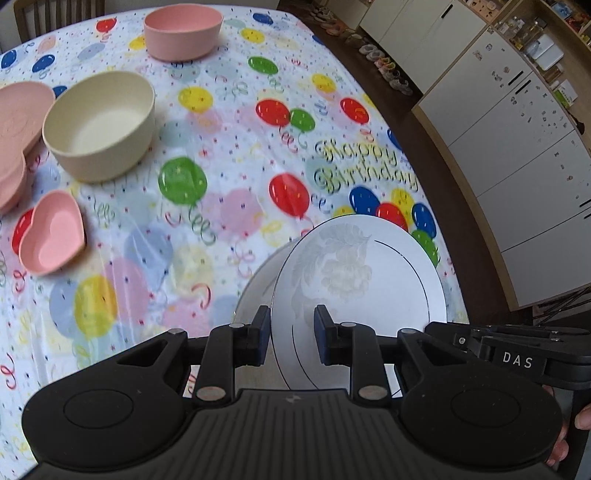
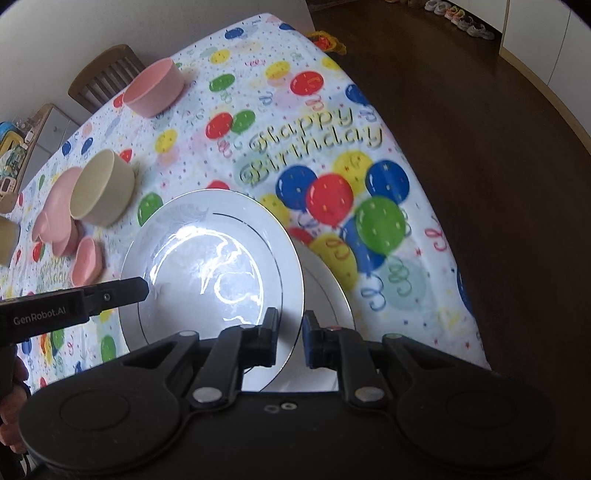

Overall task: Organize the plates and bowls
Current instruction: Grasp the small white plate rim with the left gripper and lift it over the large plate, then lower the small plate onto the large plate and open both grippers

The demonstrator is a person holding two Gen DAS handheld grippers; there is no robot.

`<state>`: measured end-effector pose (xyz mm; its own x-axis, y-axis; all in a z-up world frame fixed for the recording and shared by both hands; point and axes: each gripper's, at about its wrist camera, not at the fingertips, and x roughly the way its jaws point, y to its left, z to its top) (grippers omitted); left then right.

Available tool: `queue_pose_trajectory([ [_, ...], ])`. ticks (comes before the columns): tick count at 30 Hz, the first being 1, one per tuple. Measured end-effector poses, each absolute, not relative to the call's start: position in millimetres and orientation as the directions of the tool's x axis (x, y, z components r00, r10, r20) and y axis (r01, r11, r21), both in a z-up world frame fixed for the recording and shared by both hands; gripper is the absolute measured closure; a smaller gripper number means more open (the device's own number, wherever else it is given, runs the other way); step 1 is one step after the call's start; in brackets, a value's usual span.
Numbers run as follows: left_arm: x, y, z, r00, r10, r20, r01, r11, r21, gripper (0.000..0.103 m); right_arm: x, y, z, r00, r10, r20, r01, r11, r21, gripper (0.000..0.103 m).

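The white plate (image 1: 364,273) hangs tilted above the near right part of the worktop (image 1: 229,155), carried by both grippers at once. The left gripper (image 1: 291,334) has its jaws clamped on the plate's near rim, one pad on each face. The right gripper (image 2: 290,338) grips the rim at the opposite side in the same way, with its jaws narrowly set on the thin edge. A second white plate (image 2: 325,291) shows just behind and below the first in both views; whether the two touch I cannot tell.

The rest of the crockery sits well apart on the left side of the worktop: a cream bowl (image 1: 99,125), a pink bowl (image 1: 183,33) farther back, a heart dish (image 1: 51,238) and a pink plate (image 1: 18,122) at the edge of the left view.

The plate looks like glazed china: stiff, fairly heavy for its thickness, glossy and so likely slippery between the pads, and it would chip or break if dropped or knocked against the other plate. The rim is the only sensible place to take hold, and two opposite grips keep it from swinging. Set it down gently and flat, releasing only once it rests. The bowls and heart dish look like light matte plastic, easier to pinch by the wall
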<state>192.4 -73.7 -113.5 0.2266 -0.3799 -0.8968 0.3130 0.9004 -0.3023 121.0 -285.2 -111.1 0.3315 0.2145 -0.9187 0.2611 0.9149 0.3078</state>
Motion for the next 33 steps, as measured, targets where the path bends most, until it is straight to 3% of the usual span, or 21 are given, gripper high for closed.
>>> queue_pose_trajectory([
  [25,178,-85,-143,0.188,-0.308,-0.933,0.318,0.917,-0.239,0.079,113,-283,-138,0.261,0.208,-0.943,0.224,0.937,0.268,0.091],
  [33,175,-82,-140,0.182,-0.301,-0.936,0.320,0.918,-0.233,0.079,115,-281,-135,0.249,0.195,-0.949,0.209,0.946,0.249,0.086],
])
